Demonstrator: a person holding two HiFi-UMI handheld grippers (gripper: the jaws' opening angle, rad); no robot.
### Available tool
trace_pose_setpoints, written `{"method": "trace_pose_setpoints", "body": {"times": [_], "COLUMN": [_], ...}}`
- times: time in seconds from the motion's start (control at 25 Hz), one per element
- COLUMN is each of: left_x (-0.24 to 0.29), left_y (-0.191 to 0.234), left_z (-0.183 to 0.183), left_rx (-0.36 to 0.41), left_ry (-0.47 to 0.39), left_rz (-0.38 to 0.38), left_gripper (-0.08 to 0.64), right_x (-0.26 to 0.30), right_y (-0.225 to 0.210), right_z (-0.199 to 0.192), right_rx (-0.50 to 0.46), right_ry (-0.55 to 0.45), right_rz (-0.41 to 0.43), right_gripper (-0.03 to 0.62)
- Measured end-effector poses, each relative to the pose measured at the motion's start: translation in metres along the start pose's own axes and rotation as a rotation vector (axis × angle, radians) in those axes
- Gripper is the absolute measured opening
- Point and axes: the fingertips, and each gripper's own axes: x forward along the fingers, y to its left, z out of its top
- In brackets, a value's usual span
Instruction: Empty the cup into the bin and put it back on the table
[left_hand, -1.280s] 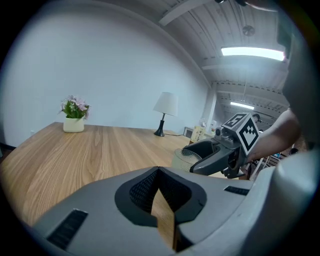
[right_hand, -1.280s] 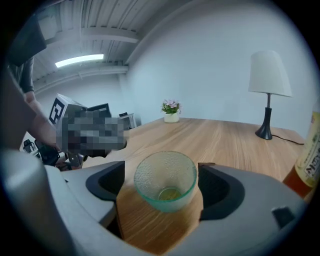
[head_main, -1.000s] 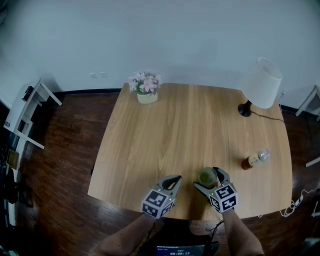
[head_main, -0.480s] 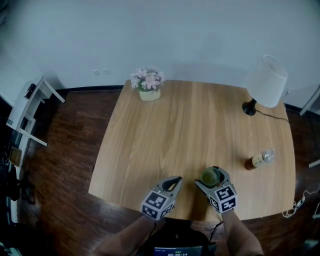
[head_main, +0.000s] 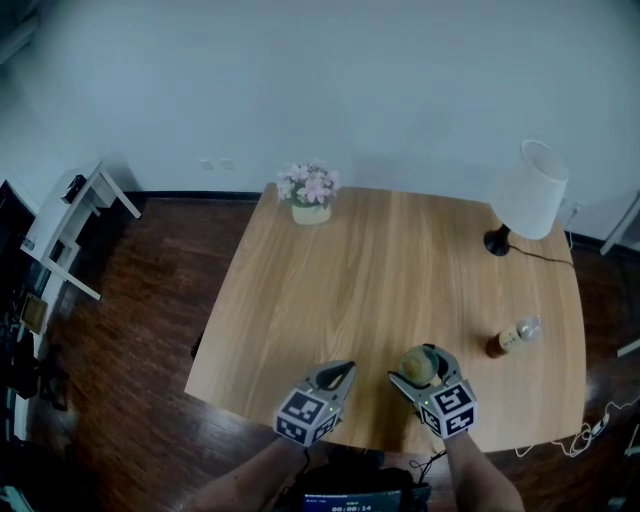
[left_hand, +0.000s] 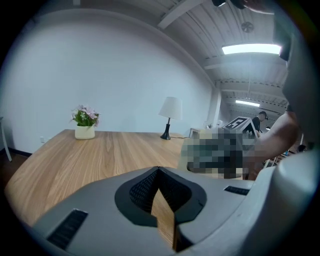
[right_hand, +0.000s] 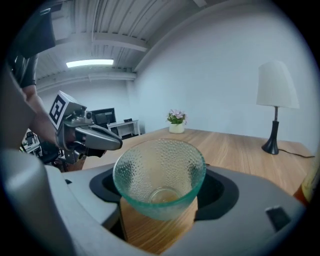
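Observation:
A clear, dimpled glass cup (right_hand: 160, 175) sits between the jaws of my right gripper (right_hand: 160, 202), which have just been closing on it and now grip its lower part. In the right gripper view I see nothing inside the cup. The head view shows the cup (head_main: 418, 366) in the right gripper (head_main: 416, 368), held a little above the near edge of the wooden table (head_main: 380, 270). My left gripper (head_main: 338, 372) hovers to its left, its fingers together and empty; in its own view the left gripper (left_hand: 159, 172) shows only table past its tips. No bin is in view.
A flower pot (head_main: 311, 190) stands at the table's far left edge, a white lamp (head_main: 530, 195) with its cable at the far right, and a small bottle (head_main: 510, 337) at the right side. A white rack (head_main: 70, 230) stands on the dark floor at the left.
The right gripper has risen from the table with the cup in it. The left gripper has shifted slightly. The head view has swung a little.

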Motion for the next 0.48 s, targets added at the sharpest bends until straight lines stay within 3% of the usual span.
{"method": "trace_pose_setpoints", "body": {"times": [0.48], "left_x": [-0.038], "left_y": [-0.001], "left_z": [0.07], "left_rx": [0.051], "left_ry": [-0.149], "left_rz": [0.034], "left_gripper": [-0.008], "right_x": [-0.033], "right_y": [0.024], "right_z": [0.105], "right_rx": [-0.048], "right_ry": [-0.051], "right_rz": [0.059], "right_gripper": [0.4]}}
